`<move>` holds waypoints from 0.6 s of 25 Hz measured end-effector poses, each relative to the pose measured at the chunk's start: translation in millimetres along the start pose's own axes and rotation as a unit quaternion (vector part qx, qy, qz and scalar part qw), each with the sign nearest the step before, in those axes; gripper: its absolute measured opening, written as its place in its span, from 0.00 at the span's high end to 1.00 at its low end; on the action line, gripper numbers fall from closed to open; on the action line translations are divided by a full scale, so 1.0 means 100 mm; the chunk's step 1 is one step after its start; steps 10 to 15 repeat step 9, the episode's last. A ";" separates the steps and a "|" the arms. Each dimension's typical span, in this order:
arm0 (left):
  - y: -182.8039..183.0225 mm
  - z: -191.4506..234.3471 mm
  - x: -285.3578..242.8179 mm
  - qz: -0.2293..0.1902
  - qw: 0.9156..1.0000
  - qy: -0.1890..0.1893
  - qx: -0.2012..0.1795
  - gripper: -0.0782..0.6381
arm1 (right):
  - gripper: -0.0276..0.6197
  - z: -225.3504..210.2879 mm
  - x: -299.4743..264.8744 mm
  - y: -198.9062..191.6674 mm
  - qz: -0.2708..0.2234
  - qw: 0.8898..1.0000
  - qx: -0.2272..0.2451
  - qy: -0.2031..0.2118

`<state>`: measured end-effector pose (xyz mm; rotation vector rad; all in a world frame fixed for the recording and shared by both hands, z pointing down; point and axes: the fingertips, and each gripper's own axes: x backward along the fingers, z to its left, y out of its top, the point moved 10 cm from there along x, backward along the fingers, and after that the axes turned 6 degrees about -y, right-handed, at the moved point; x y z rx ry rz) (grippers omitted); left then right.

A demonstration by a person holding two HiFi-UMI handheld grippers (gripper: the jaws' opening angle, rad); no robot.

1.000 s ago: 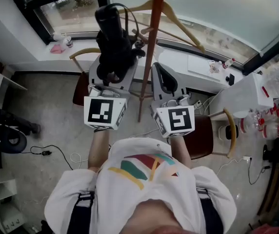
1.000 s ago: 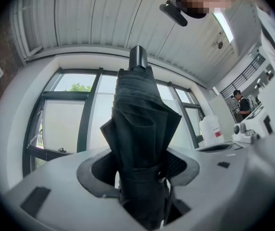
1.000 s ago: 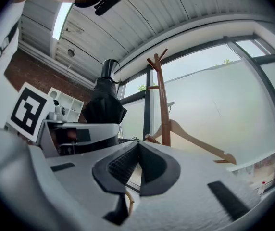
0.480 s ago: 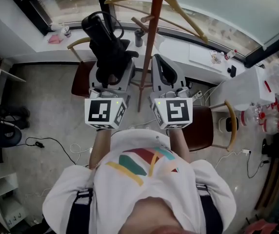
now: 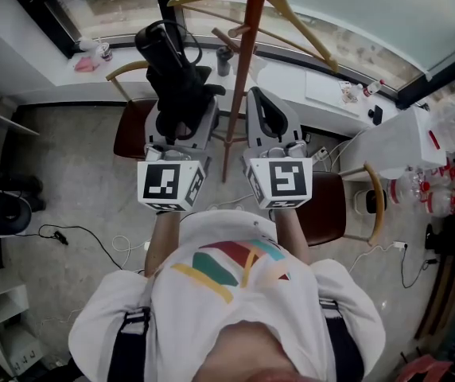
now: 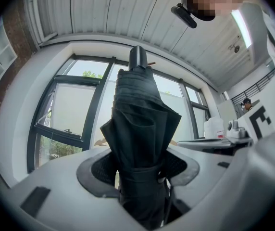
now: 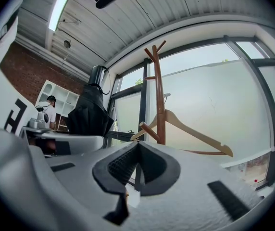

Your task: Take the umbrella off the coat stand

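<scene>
Left gripper (image 6: 140, 166) jaws clamped on folded black umbrella (image 6: 140, 114), held upright, apart from wooden coat stand (image 5: 239, 78), right gripper (image 7: 136, 163) jaws together, empty, wooden hanger (image 7: 195, 134) on stand.

Head cam: I look steeply down from overhead, floor (image 5: 76, 181) far below | cam on left gripper (image 5: 181, 110): tight behind its jaws, tilted up at window (image 6: 70, 114) | cam on right gripper (image 5: 261, 106): same tilt | all three share umbrella (image 5: 176, 74); head and right share coat stand (image 5: 239, 70)
</scene>
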<state>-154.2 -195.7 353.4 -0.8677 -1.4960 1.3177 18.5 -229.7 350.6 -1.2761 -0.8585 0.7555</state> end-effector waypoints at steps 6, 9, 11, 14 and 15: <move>-0.01 -0.01 0.00 0.001 1.000 -0.002 -0.003 0.54 | 0.96 -0.03 0.01 -0.01 0.002 1.000 0.003 -0.005; -0.01 -0.01 0.00 0.001 1.000 -0.001 -0.001 0.54 | 0.96 -0.04 0.02 -0.01 0.003 1.000 0.005 -0.007; -0.01 -0.01 0.00 0.001 1.000 -0.001 -0.001 0.54 | 0.96 -0.04 0.02 -0.01 0.003 1.000 0.005 -0.007; -0.01 -0.01 0.00 0.001 1.000 -0.001 -0.001 0.54 | 0.96 -0.04 0.02 -0.01 0.003 1.000 0.005 -0.007; -0.01 -0.01 0.00 0.001 1.000 -0.001 -0.001 0.54 | 0.96 -0.04 0.02 -0.01 0.003 1.000 0.005 -0.007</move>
